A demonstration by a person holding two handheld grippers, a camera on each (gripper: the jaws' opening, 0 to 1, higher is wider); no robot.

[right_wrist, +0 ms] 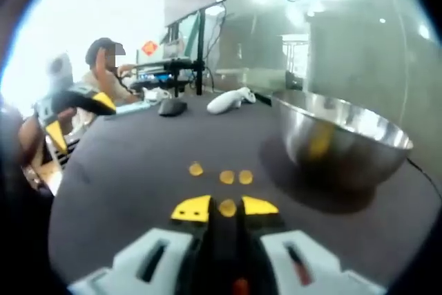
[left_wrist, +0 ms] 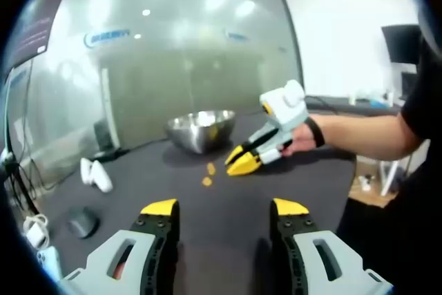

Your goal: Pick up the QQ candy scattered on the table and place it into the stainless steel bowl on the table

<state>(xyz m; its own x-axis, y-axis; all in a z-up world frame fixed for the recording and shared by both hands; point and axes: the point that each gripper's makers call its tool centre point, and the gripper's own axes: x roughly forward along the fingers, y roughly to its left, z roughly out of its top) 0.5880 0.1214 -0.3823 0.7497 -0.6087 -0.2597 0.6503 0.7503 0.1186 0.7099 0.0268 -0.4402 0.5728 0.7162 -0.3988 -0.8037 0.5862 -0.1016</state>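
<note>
We are nipping one candy in the right gripper, the bowl waiting at two o'clock, left gripper gaping idle; lifting gently seems wisest.

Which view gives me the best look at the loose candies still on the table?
The right gripper view: three candies lie in a row just ahead of the right gripper, with a fourth between its nearly shut tips, beside the stainless steel bowl. The left gripper view shows two small orange candies far off, near the right gripper.
</note>
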